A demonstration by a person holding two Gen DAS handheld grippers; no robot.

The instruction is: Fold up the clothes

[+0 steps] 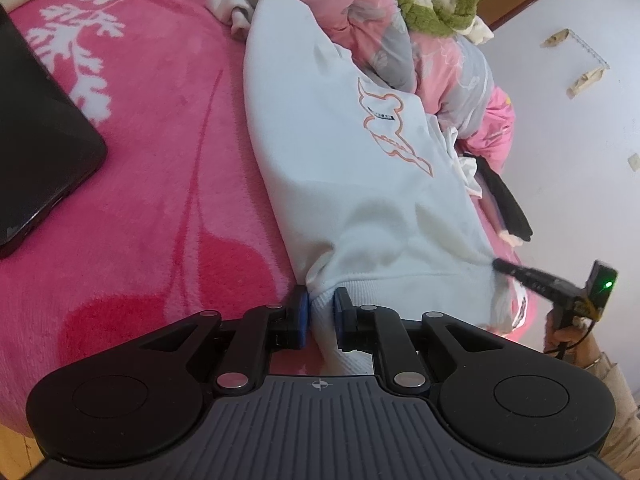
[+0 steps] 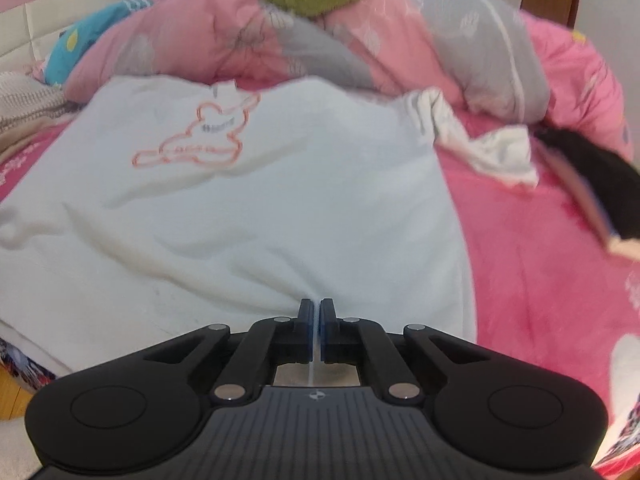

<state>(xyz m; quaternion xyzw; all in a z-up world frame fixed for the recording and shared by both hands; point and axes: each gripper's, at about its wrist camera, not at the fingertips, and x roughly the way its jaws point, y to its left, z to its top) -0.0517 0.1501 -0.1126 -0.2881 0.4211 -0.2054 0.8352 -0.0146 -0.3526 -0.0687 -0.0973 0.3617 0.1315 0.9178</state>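
Nearest: left gripper: the left gripper (image 1: 321, 312) sits at the bottom centre of its own view, its blue-padded fingers (image 1: 303, 312) narrowed onto the ribbed hem of the sweatshirt (image 1: 340, 152), cloth bunched between them.
Right gripper: in its own view the right gripper (image 2: 319, 320) is at bottom centre, jaws nearly closed with only a thin sliver of pale fabric pinched between them — the grip is on the sweatshirt's near edge.
Sweatshirt: pale, with an orange outline print (image 1: 394, 128); it lies on the pink blanket (image 1: 160, 160), running from the lower centre of the left view up to the top centre, and filling the left and middle of the right view.
Only the left view shows: the right gripper from outside at the lower right (image 1: 516, 270), a green light on its body (image 1: 608, 285), the hand (image 1: 568, 334) holding it, a black laptop (image 1: 44, 140) at the left edge, and the white wall (image 1: 580, 140).
Only the right view shows: a white crumpled garment (image 2: 496, 152) and a black garment (image 2: 596, 184) right of the sweatshirt, and a strip of wooden floor (image 2: 12, 396) at the lower left.
Edges: the sweatshirt's left side in the left view is a clean fold line on bare blanket; its far side butts against the bedding.
Open room: bare pink blanket between laptop and sweatshirt; also at the right of the right view.
Farthest: a heap of pink-and-grey quilt (image 2: 400, 32) with green fleece (image 1: 440, 0) on top — it closes off the far side.
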